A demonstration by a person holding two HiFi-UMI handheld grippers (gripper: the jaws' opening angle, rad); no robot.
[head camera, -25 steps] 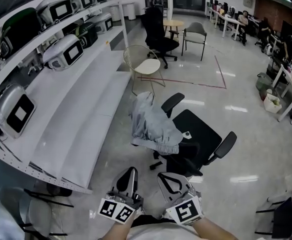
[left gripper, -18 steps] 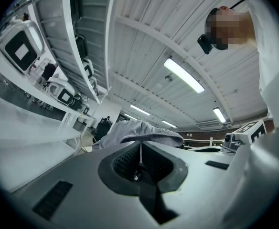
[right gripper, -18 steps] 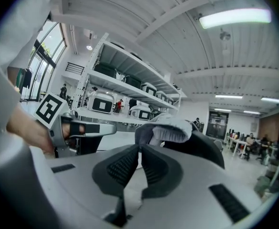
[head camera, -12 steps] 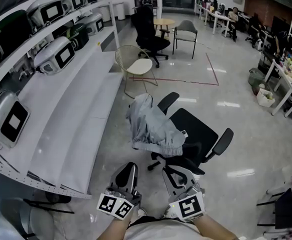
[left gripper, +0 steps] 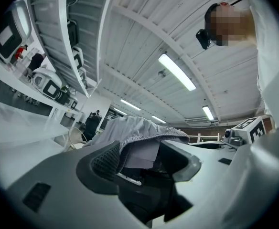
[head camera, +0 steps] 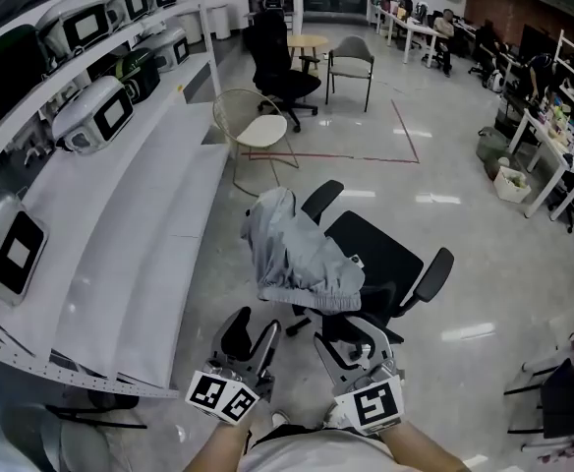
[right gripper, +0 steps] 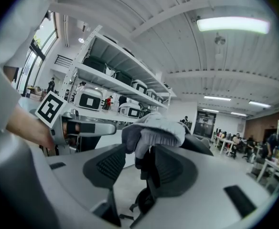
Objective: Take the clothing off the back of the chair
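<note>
A light grey garment hangs over the back of a black office chair, which stands on the glossy floor just ahead of me. Both grippers sit low in the head view, short of the chair and apart from the cloth. My left gripper and my right gripper have just been opening, and nothing is between the jaws of either. In the left gripper view the garment shows beyond the left gripper. In the right gripper view the garment shows beyond the right gripper.
White tiered shelving with several boxy devices runs along the left. Behind the chair stand a wire chair with a cream seat, another black office chair, a grey chair and a round table. Desks with people fill the far right.
Both grippers were shut and now stand open. I have come a little closer to the chair. The garment hangs on the chair back as before.
</note>
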